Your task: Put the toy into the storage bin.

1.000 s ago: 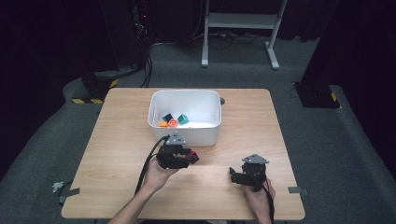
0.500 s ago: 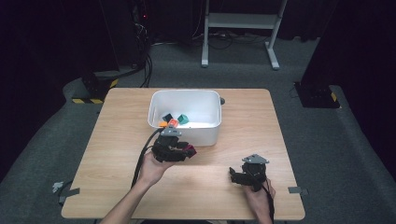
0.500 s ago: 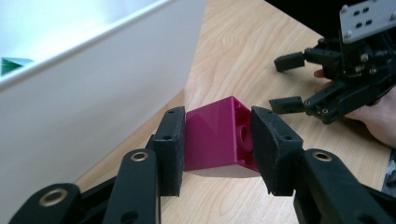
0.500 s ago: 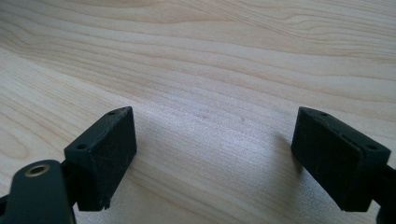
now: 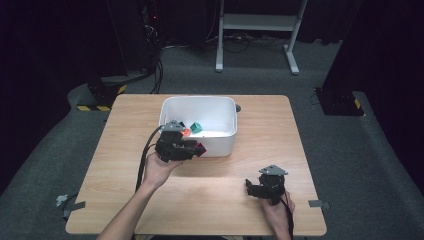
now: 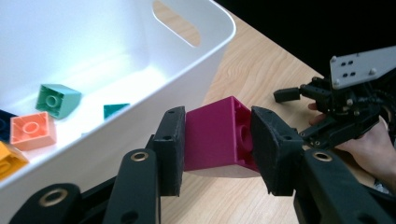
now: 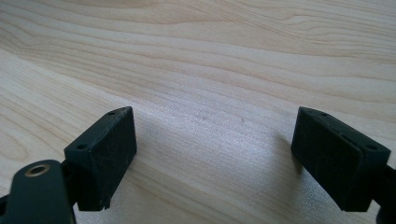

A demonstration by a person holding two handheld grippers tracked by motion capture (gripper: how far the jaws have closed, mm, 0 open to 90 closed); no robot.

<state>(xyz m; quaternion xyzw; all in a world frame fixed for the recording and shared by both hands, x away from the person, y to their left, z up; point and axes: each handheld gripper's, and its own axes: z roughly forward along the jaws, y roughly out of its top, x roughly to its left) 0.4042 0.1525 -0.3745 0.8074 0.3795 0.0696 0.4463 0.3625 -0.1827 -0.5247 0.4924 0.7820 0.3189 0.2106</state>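
Where bricks (image 6: 56,99) lie, bin wall (image 6: 154,100) between.

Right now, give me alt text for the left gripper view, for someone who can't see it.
The left tongs grip a magenta building block just outside the white bin. Inside the bin lie green, peach and orange blocks. Farther off on the wooden table, a hand holds the right tongs.

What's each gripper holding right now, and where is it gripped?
The left gripper clamps a magenta block by two opposite side faces. The right gripper holds nothing; its jaws stand open over the table.
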